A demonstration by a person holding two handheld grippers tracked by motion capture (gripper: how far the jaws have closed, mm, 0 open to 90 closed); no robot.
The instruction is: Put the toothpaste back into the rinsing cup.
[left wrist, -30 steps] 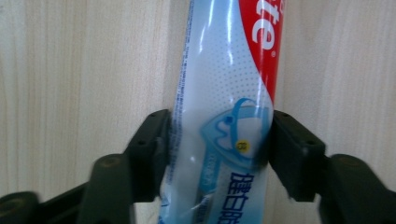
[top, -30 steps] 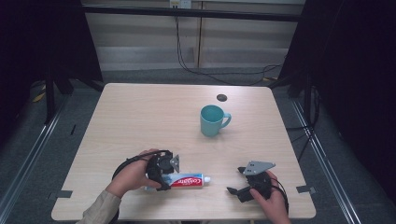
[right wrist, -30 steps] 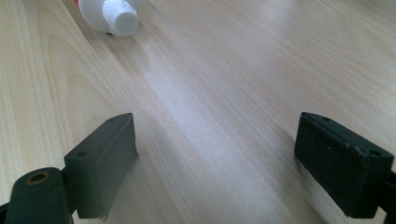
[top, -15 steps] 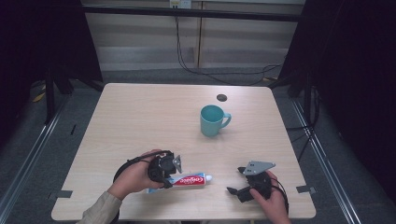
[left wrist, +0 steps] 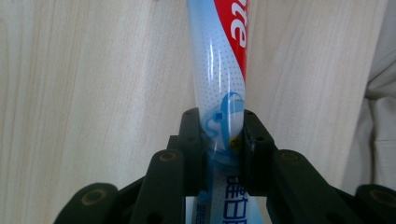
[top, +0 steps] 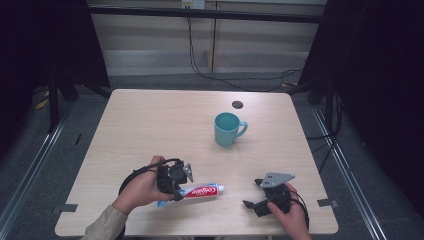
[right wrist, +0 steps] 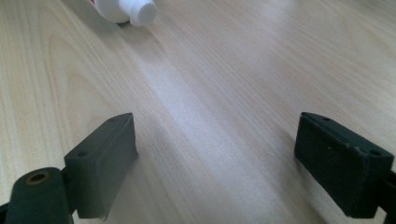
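**Left gripper clamped, right gripper spread wide**

The left hand comes in from the bottom edge, a light sleeve at the wrist, and carries the left gripper low over the table near its front edge. In the left gripper view its jaws are closed on a toothpaste tube — both black pads press its sides. The right hand holds the right gripper low, pointing leftward, seemingly just above the wood. Its jaws stand far apart, gripping nothing.
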